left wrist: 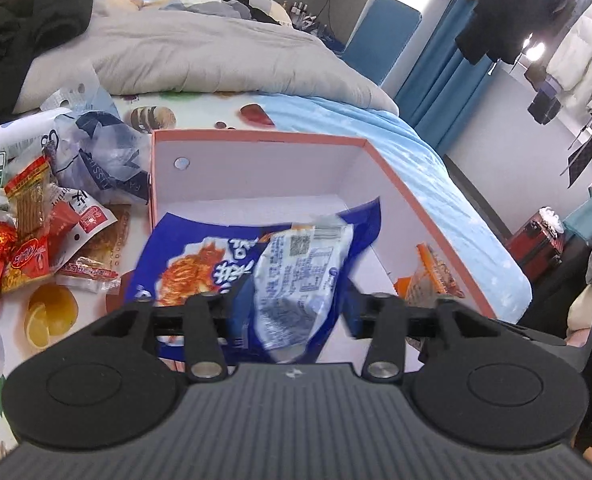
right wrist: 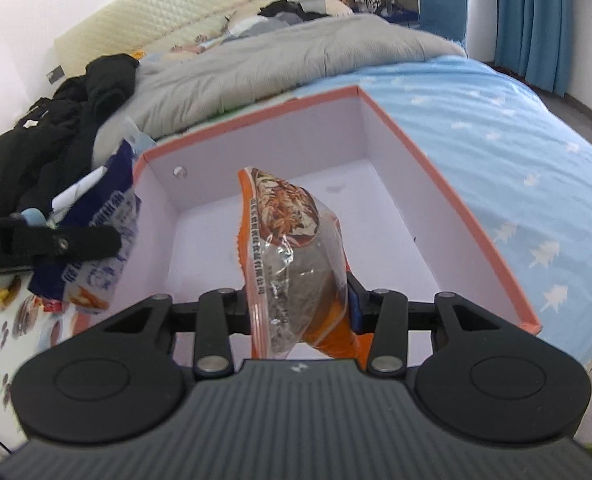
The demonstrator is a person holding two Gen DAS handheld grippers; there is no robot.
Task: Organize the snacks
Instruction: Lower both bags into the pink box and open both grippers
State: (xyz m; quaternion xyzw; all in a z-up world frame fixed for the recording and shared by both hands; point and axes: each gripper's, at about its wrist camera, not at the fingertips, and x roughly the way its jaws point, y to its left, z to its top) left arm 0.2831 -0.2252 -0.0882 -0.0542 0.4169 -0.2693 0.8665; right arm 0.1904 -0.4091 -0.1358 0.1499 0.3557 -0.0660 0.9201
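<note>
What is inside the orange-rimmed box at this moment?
The orange-rimmed box shows a bare white floor. The orange snack bag between the right gripper's jaws hangs above it, hiding part of the floor. The blue snack bag overlaps its near-left corner.

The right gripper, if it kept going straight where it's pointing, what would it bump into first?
Probably the white floor of the orange-rimmed box. The right gripper, holding the orange snack bag, points down into it; depth is uncertain.

Two wrist fisheyes angled down, close over shared pink-rimmed box [left wrist: 256, 136] [right wrist: 436, 160]
</note>
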